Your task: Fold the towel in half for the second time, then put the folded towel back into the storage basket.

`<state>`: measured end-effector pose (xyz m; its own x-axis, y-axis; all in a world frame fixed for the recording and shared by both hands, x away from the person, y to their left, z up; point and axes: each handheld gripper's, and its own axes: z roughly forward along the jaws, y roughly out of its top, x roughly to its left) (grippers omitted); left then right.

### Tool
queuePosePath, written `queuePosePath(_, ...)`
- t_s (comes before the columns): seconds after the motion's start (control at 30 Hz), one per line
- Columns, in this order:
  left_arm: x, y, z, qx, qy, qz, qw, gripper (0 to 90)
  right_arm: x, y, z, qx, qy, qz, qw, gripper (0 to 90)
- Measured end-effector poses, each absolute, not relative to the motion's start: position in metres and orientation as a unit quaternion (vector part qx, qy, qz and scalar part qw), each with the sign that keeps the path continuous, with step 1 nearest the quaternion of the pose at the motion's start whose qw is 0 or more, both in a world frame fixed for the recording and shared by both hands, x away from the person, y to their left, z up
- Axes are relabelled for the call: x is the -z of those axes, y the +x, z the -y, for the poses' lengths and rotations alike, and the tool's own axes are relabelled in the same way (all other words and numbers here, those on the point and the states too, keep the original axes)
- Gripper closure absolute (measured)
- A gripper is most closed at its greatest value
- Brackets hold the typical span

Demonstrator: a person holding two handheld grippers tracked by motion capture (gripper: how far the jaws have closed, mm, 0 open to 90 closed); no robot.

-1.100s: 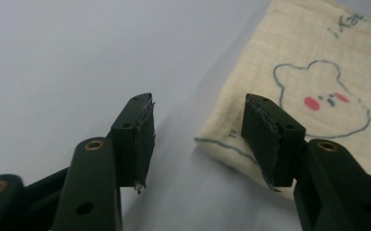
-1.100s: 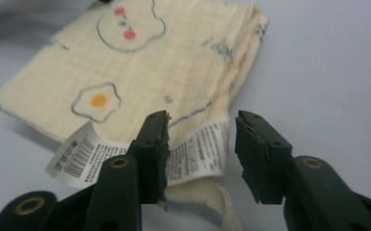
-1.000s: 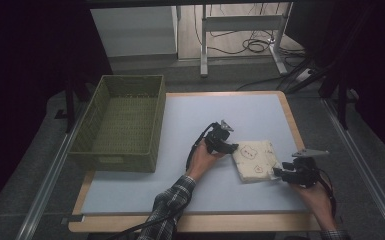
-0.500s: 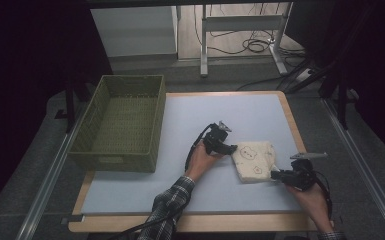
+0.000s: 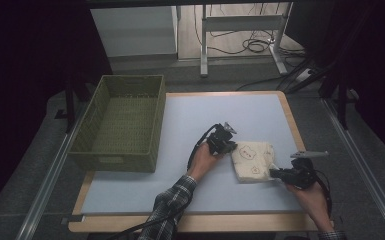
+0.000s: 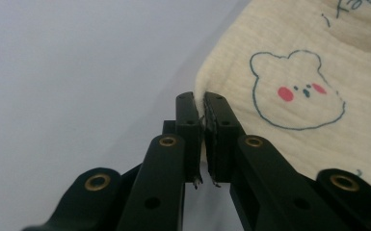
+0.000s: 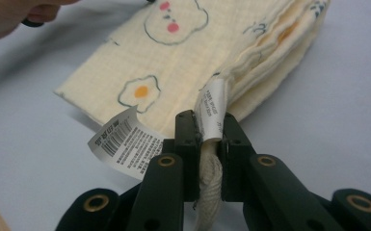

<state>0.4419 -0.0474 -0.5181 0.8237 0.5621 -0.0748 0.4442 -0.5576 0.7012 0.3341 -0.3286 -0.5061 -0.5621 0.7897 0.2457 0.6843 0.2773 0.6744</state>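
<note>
Basket (image 5: 119, 122) along the table's (image 5: 230, 107) left edge, folded cloth (image 5: 252, 160) lying flat toward the near right corner, well apart from the basket, left gripper (image 5: 228, 146) at the cloth's far left corner, right gripper (image 5: 274, 173) at its near right corner.

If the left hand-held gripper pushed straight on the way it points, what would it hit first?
The folded cloth itself: the left hand-held gripper is already shut on its edge, so it would likely just bunch the cloth toward the right hand-held gripper.
</note>
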Motion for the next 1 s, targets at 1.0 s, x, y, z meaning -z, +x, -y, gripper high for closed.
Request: queuePosePath(1.0,0.479,0.437,-0.008,-0.113,0.867,-0.312,0.372,85.5,0.478,0.342,0.285,-0.418,0.408,-0.809,0.062,81.2)
